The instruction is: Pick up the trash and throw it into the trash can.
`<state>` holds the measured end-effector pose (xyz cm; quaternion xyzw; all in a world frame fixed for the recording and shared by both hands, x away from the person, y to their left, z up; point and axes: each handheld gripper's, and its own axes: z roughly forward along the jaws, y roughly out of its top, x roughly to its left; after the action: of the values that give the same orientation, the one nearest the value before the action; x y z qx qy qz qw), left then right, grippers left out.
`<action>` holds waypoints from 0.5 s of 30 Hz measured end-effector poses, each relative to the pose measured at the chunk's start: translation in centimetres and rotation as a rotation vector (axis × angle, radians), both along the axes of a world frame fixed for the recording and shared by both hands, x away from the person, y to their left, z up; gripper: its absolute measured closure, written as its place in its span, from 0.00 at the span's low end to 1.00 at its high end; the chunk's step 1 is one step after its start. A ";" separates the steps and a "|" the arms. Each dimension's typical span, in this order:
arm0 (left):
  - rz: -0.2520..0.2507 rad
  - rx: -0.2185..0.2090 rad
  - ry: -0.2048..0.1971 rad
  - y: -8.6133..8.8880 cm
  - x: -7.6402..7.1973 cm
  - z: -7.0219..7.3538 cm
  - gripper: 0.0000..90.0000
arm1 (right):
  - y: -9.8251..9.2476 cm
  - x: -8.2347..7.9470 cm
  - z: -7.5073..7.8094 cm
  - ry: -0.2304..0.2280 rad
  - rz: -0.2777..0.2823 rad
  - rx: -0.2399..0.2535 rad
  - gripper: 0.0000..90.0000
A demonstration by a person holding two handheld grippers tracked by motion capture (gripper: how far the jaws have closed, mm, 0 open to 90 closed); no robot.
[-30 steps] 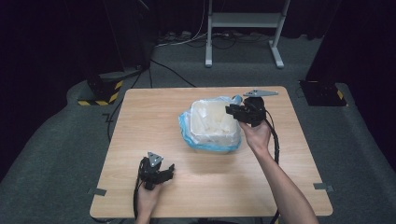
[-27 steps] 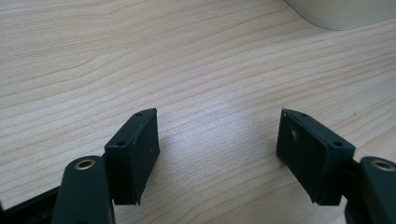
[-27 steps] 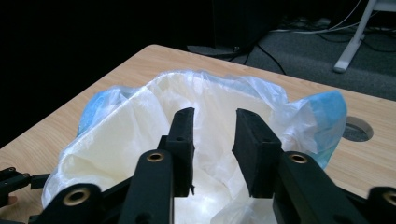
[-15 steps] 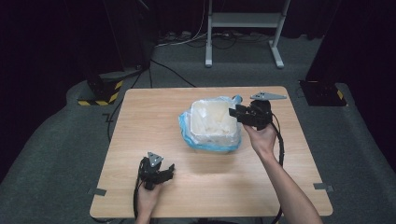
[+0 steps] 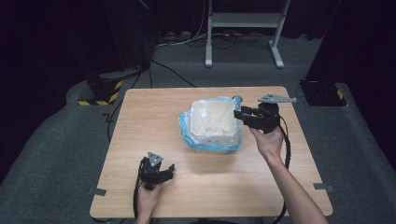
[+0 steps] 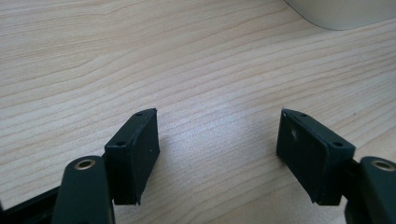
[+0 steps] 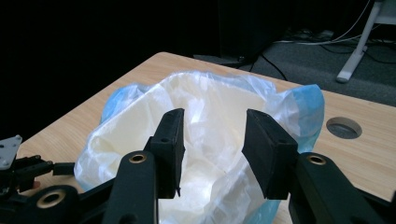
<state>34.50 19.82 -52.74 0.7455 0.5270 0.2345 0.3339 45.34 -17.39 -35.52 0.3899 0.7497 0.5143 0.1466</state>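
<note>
A white bin (image 5: 212, 122) lined with a clear, blue-tinted plastic bag (image 5: 187, 128) stands at the middle of the wooden table (image 5: 149, 116). My right gripper (image 5: 239, 114) hovers at the bin's right rim, open, pointing left over it. In the right gripper view the bag (image 7: 219, 107) spreads wide below the open right gripper (image 7: 212, 154), with nothing between its jaws. My left gripper (image 5: 169, 171) rests low near the table's front left, apart from the bin. In its own view the left gripper (image 6: 217, 149) is open over bare wood, the bin's base (image 6: 341, 11) at the top right.
A round cable hole (image 7: 344, 127) lies in the table beyond the bag. On the floor are a white stand's legs (image 5: 243, 28) behind, a yellow-black striped block (image 5: 100, 93) at the back left and a black box (image 5: 322, 91) at the right. Tape marks (image 5: 323, 186) sit by the front edge.
My right gripper has shifted a little to the right and toward the person at the bin's rim. The left gripper has stayed put.
</note>
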 end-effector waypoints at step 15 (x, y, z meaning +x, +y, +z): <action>0.000 0.000 0.000 0.0 0.0 0.0 0.33 | -2.0 -2.0 -1.1 -0.003 -0.009 0.007 0.64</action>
<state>34.50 19.82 -52.74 0.7455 0.5269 0.2347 0.3339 43.30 -19.35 -36.59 0.3929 0.7458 0.5170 0.1487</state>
